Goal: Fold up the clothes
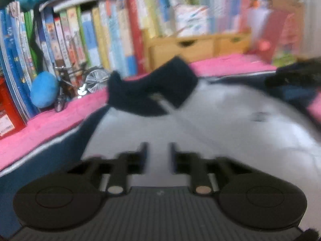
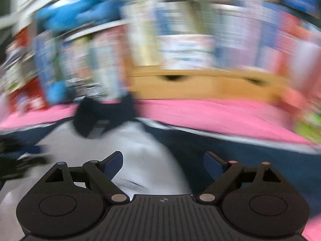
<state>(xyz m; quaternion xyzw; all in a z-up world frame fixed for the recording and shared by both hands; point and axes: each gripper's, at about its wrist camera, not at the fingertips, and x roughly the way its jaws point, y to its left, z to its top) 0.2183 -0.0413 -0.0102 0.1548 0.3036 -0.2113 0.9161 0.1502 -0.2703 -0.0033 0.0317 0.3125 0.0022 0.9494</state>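
A grey garment (image 1: pixel 210 124) with a dark navy collar (image 1: pixel 152 88) and navy edges lies spread on a pink blanket (image 1: pixel 46 128). My left gripper (image 1: pixel 158 146) sits low at the garment's near edge. Its fingers stand close together, and grey cloth fills the narrow gap between them. In the right wrist view, which is heavily blurred, the same garment (image 2: pixel 144 160) lies under my right gripper (image 2: pixel 163 160). The right gripper is wide open with nothing between its fingers. The navy collar (image 2: pixel 104 114) lies ahead of it to the left.
Rows of upright books (image 1: pixel 84 40) and a wooden drawer box (image 1: pixel 196 46) back the blanket. A blue plush toy (image 1: pixel 43 89) and a small model bicycle (image 1: pixel 84 80) stand at the far left. A dark bundle (image 1: pixel 295 78) lies at the right.
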